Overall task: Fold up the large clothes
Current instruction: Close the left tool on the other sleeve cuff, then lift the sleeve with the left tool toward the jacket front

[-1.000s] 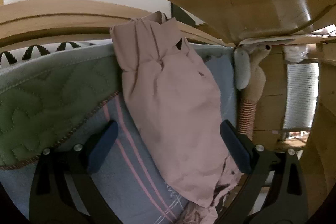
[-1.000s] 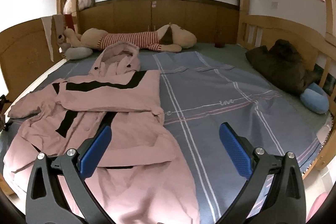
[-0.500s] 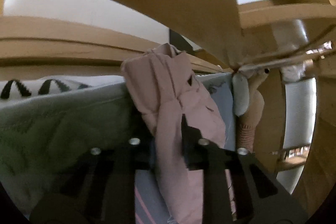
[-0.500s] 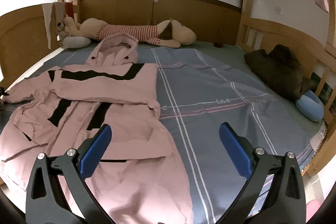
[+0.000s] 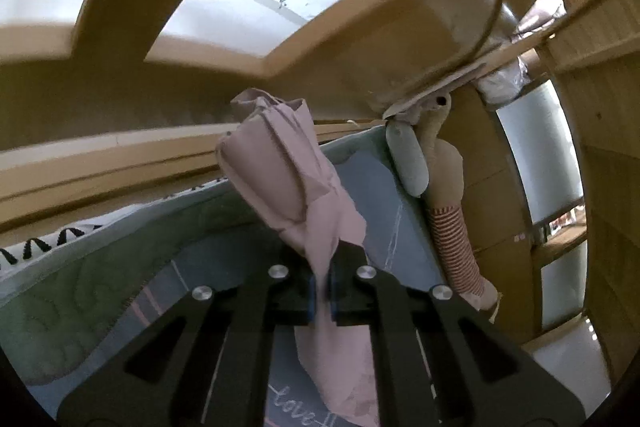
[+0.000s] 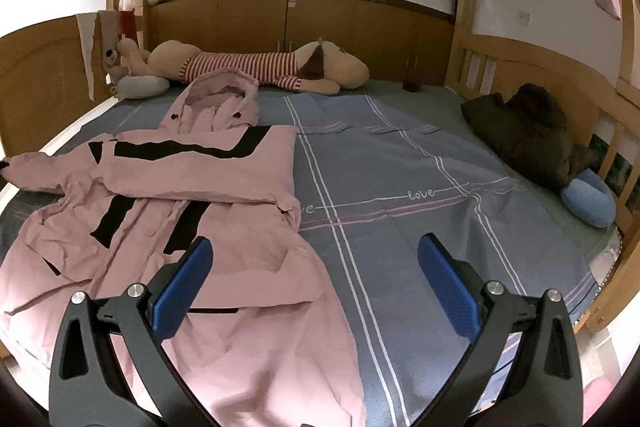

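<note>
A large pink hooded coat (image 6: 192,203) with black stripes lies spread on the left half of the bed, hood toward the far end. In the left wrist view its pink sleeve (image 5: 288,179) rises in front of the camera, lifted off the bedding. My left gripper (image 5: 322,287) is shut on that sleeve, with the fabric pinched between the blue pads. My right gripper (image 6: 314,283) stands open above the coat's lower right part, with nothing between its fingers.
The bed has a blue-grey sheet (image 6: 400,167) with white and pink lines. A long plush dog (image 6: 264,67) in a striped shirt lies at the far end. A dark garment (image 6: 528,131) and a blue cushion (image 6: 588,199) sit at the right. Wooden rails (image 5: 120,155) surround the bed.
My left gripper went from wide open to shut on the pink sleeve, then rose and rolled, lifting the sleeve. The right gripper's view shifted only slightly and it stayed open.
</note>
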Available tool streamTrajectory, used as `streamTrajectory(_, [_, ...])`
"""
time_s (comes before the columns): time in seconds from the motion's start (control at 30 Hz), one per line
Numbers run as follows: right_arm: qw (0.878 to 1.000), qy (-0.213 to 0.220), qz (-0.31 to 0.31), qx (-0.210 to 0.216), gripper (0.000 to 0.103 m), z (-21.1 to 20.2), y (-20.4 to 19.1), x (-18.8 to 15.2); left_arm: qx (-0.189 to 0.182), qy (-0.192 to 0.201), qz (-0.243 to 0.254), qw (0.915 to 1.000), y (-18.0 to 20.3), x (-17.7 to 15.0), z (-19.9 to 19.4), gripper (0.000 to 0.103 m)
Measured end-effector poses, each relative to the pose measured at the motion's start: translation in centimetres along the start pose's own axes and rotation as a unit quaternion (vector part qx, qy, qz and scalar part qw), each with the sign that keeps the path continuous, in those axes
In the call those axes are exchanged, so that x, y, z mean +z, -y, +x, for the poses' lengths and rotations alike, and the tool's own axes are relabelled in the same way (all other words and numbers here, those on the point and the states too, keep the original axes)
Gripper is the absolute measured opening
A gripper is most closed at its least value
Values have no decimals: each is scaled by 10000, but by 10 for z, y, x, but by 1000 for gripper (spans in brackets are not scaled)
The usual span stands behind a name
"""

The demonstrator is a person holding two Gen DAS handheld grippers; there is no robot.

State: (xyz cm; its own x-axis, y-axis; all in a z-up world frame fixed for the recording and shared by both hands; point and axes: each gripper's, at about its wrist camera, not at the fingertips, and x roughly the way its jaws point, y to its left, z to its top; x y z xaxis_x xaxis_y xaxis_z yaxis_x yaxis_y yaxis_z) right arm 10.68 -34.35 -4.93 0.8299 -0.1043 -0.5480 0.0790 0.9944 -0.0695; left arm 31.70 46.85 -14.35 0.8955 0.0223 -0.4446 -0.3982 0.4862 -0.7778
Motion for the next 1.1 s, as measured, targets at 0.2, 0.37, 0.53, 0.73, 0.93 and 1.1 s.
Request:
streamTrajectory(0.2, [9999, 76, 125, 20, 102, -6, 7, 1, -218, 130, 491, 9985, 46, 0, -15, 3])
streamTrajectory(0.37, [9997, 102, 232, 0, 102, -10, 14, -1, -431, 380, 1083, 9925, 98, -5, -43, 3])
streamTrajectory(0.53, [9994, 106, 334, 17, 102, -12, 23, -2, -794, 581, 1554, 9829, 159, -20, -68, 3])
streamTrajectory(0.73, [9993, 119, 349, 20, 102, -13, 26, -2, -1251, 642, 1926, 9712, 225, -50, -84, 3])
streamTrajectory(0.93, [9992, 116, 385, 8, 102, -16, 32, -5, -1572, 553, 2279, 9593, 276, -87, -90, 3])
streamTrajectory(1.1, [9990, 132, 416, 10, 102, -19, 37, -7, -1722, 518, 2668, 9468, 309, -119, -89, 3])
